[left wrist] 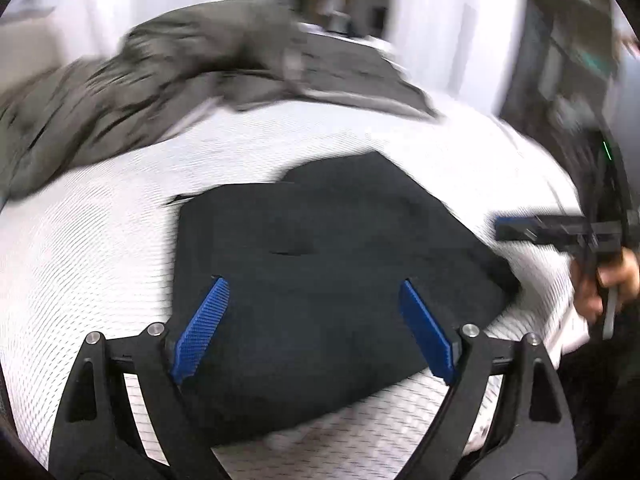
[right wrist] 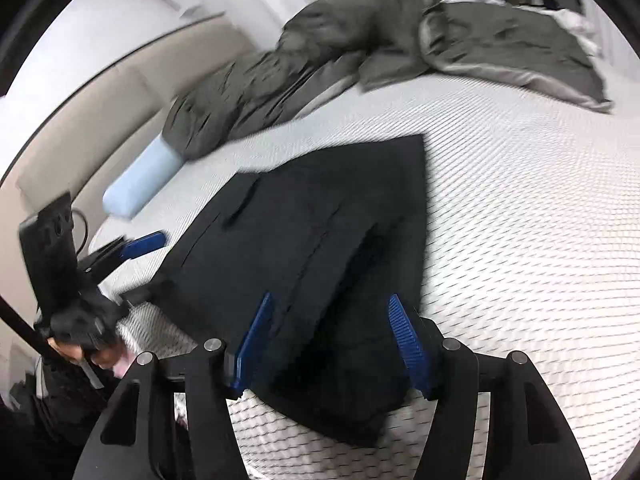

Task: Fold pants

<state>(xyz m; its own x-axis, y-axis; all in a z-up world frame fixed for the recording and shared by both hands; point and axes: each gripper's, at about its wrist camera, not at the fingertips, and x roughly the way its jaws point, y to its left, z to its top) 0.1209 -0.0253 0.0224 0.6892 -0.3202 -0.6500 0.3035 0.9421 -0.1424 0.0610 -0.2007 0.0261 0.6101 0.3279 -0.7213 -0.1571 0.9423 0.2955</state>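
The black pants [left wrist: 320, 256] lie folded into a compact slab on the white mattress [left wrist: 80, 240]. My left gripper [left wrist: 313, 281] hovers over their near part, blue pads wide apart, nothing pinched between them. At the right edge of this view, my right gripper [left wrist: 516, 229] pokes in beside the pants, held by a hand [left wrist: 600, 280]. In the right wrist view the pants [right wrist: 320, 232] run diagonally, and my right gripper [right wrist: 330, 297] stands open above their near end. My left gripper [right wrist: 146, 244] shows at the pants' left side.
A crumpled grey-green duvet [left wrist: 140, 80] [right wrist: 320, 60] is heaped along the far side of the bed. A light blue pillow [right wrist: 140, 184] lies by the beige headboard [right wrist: 100, 100]. White curtains [left wrist: 440, 20] hang behind. Bare mattress [right wrist: 540, 220] stretches right of the pants.
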